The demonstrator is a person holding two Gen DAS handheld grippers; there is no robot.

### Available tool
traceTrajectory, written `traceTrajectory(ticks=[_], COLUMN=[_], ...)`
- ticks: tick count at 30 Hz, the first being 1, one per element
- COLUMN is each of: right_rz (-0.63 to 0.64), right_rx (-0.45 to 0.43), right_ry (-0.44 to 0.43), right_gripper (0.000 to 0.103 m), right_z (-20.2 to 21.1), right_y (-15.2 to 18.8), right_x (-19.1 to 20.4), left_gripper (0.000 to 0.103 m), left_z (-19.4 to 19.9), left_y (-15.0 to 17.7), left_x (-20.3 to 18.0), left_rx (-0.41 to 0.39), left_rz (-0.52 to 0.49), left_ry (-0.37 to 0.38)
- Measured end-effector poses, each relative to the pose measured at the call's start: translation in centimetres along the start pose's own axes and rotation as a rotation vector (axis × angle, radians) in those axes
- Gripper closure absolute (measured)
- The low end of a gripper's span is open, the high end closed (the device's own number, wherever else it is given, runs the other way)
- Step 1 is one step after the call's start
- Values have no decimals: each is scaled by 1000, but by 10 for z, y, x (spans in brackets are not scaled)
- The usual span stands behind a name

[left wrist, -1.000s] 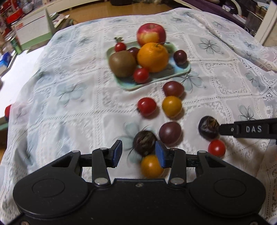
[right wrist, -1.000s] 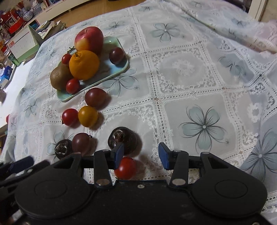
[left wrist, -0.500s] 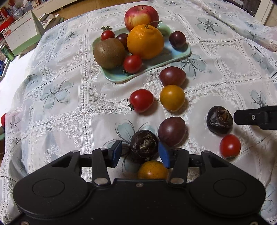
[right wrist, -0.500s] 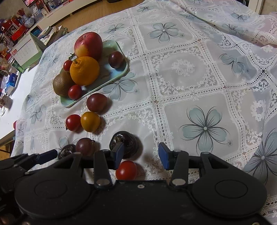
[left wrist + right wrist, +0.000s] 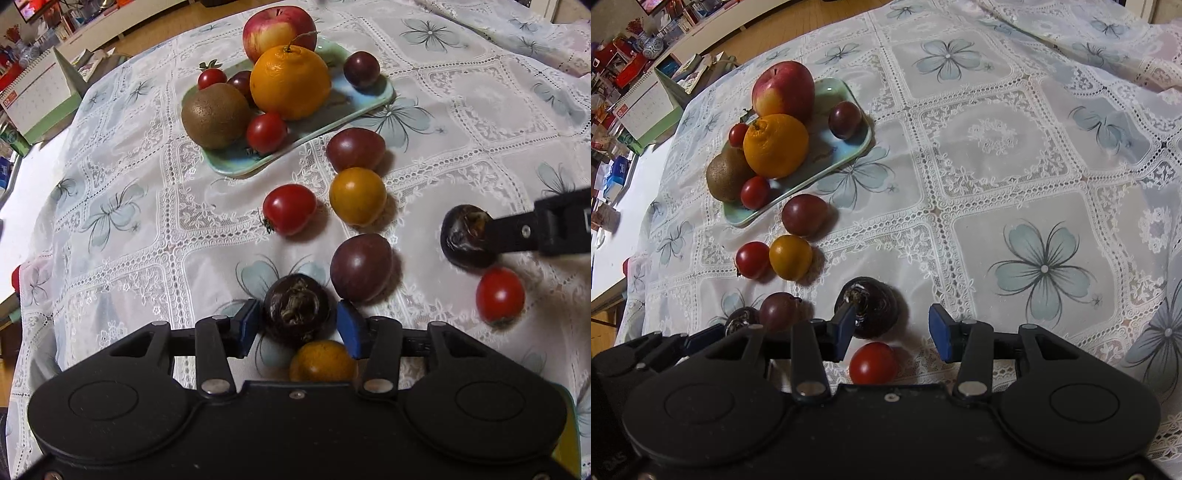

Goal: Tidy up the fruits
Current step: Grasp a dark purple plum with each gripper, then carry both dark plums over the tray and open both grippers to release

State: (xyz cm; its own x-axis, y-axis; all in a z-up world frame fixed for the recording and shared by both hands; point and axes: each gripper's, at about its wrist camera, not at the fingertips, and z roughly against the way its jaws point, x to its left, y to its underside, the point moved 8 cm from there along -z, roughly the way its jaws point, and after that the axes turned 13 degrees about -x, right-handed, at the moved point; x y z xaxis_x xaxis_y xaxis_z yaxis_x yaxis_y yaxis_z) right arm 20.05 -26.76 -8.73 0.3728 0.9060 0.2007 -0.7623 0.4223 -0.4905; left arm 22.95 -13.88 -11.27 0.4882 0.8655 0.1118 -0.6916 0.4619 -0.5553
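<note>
A pale green tray (image 5: 373,103) holds an apple (image 5: 279,31), an orange (image 5: 290,83), a kiwi (image 5: 216,114) and several small tomatoes. Loose fruits lie on the lace cloth in front of it. My left gripper (image 5: 297,328) is open around a dark water chestnut (image 5: 297,308), blue pads on either side, not touching. An orange tomato (image 5: 321,362) lies just below it. My right gripper (image 5: 892,330) is open; a second dark chestnut (image 5: 871,306) sits by its left pad and a red tomato (image 5: 873,362) lies between the fingers.
Loose on the cloth: a red tomato (image 5: 290,208), an orange tomato (image 5: 356,195), two purple tomatoes (image 5: 354,147) (image 5: 360,266). The table's left edge drops off toward a calendar (image 5: 37,99) and clutter. The cloth bunches up at the right.
My left gripper has moved forward and down over the dark chestnut, which now sits between the pads. My right gripper has edged forward toward the second chestnut.
</note>
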Motion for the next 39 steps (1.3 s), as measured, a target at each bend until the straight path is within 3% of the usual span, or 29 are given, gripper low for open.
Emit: traceTrajectory(ticks=[4,9,14,22,26,33,39], right_rz=[-2,3,33,80,118,111,102], right_rx=[4,7,8,3,-52,-151,-160], right_ry=[-4,-12,19,69,64,42,-37], right_gripper=[56,56,54,50,56,56,56], right_z=[0,-4,-16,-37,-33,-3,43], right_y=[2,3,5,5,2,-11,0], right_x=[4,12,20,26,27,26,33], left_gripper=[53,53,54,54,54,54,54], left_z=[-2,-3,10,32,46,82,116], left_y=[-5,-13,-21,-18,-8,11,37], left_x=[3,20,32,51,57,64,61], left_rx=[-4,3,-59,-70,-66,-87,-107], left_rz=[25,151,142,218,250,293,288], left_ry=[-7,33,-38,-18,-8,-4,-15])
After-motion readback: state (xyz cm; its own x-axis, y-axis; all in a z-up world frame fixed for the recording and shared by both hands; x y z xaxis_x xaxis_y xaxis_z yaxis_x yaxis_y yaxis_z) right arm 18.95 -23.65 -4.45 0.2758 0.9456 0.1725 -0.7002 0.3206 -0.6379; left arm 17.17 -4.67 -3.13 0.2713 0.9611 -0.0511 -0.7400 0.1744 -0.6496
